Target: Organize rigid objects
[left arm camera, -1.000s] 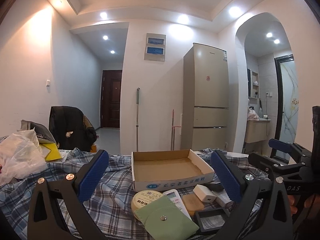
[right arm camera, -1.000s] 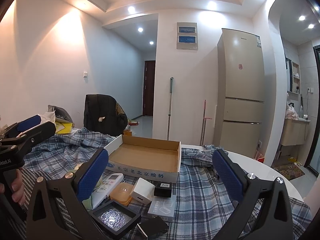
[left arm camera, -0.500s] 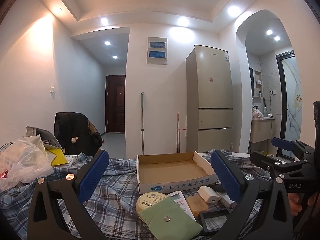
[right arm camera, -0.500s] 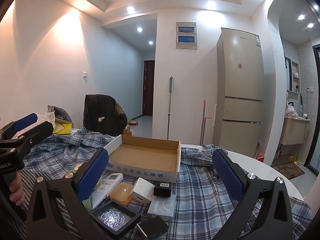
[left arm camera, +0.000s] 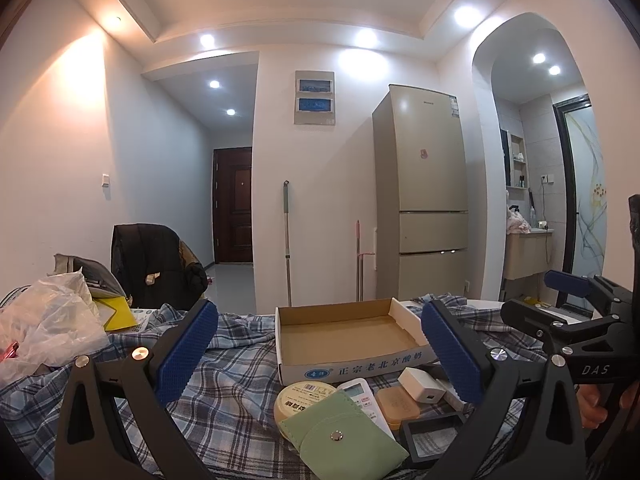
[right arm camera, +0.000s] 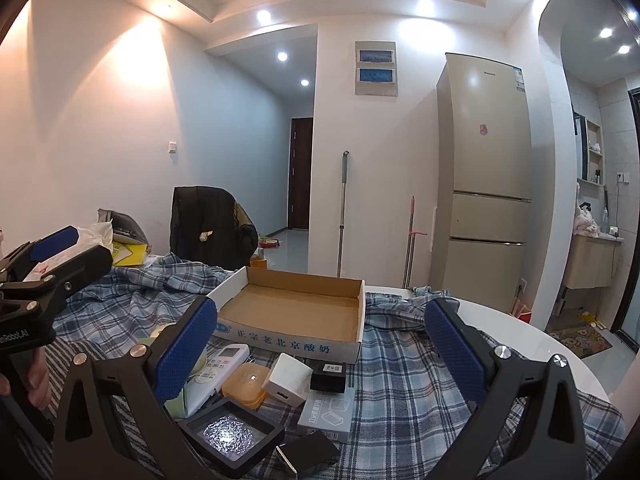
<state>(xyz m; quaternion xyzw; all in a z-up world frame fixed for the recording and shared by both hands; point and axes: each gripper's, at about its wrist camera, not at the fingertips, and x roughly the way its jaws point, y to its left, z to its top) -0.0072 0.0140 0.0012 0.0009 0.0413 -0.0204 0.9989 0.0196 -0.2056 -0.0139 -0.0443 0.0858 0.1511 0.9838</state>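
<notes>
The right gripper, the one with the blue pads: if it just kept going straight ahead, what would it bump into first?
Probably the open cardboard box. The right gripper is open and aimed over the small items lying before the box, such as the white charger. Depth is unclear; tilted lower, it might meet those first.

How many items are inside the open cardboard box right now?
0. The shallow brown cardboard box on the plaid tablecloth shows only bare floor in both wrist views. Its near wall hides a thin strip of floor, so something flat there could go unseen.

White walls, beige fridge (left arm camera: 424, 196), dark door (left arm camera: 233, 204), recessed ceiling lights, arched doorway.
</notes>
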